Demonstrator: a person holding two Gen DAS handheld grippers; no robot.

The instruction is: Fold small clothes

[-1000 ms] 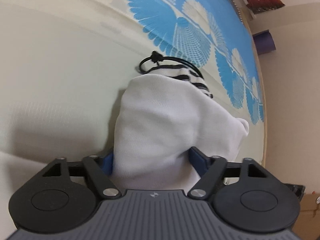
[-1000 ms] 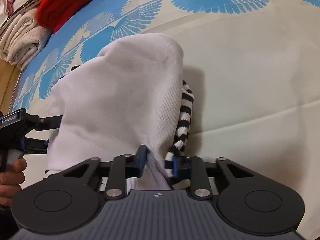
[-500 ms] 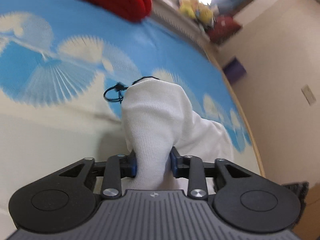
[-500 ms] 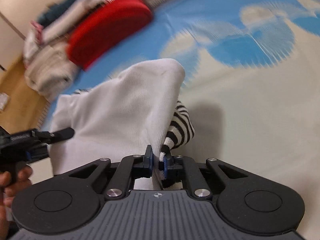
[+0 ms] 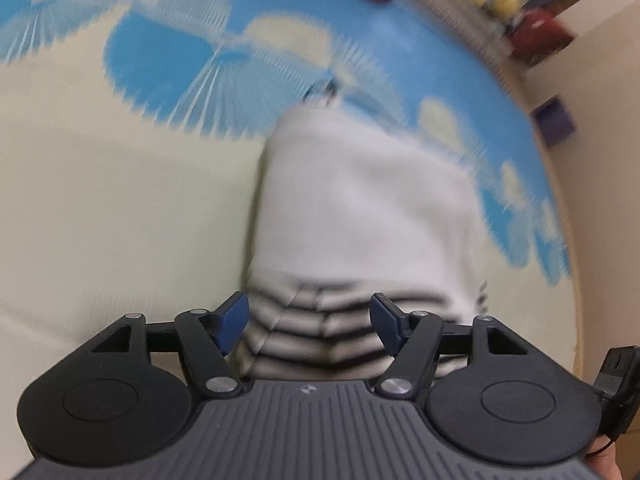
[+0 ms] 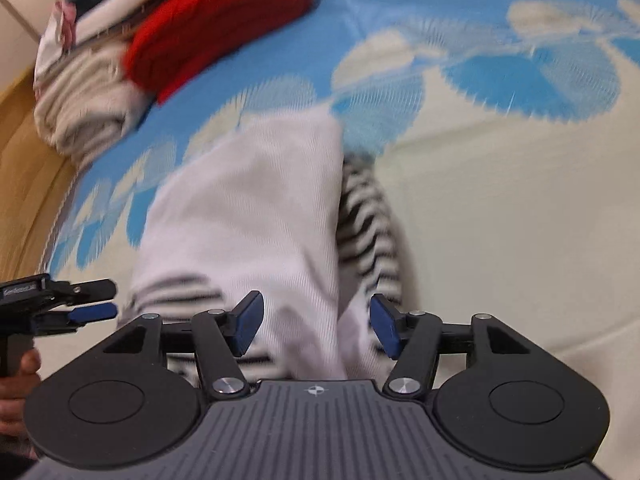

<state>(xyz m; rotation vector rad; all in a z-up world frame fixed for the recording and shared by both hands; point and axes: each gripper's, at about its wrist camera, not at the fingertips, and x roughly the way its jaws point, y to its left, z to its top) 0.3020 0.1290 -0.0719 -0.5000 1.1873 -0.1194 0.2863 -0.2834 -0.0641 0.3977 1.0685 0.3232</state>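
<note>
A small white garment point(image 5: 360, 200) with black-and-white striped trim point(image 5: 320, 332) lies folded on the cream and blue bed cover. My left gripper point(image 5: 310, 320) is open, its blue pads on either side of the striped edge without gripping it. In the right wrist view the same white garment point(image 6: 248, 216) lies ahead with a striped part point(image 6: 368, 220) along its right side. My right gripper point(image 6: 316, 326) is open over the near edge of the garment. The left gripper point(image 6: 90, 300) shows at the far left, held by a hand. Both views are blurred by motion.
A red knit item point(image 6: 216, 28) and a stack of folded pale clothes point(image 6: 84, 100) sit at the far end of the bed. A wooden bed edge point(image 6: 24, 152) runs along the left. A purple object point(image 5: 554, 122) stands by the wall.
Both grippers were shut on the garment half a second ago and have opened, letting it go. The cloth now lies lower and flatter, with the striped hem toward the grippers.
</note>
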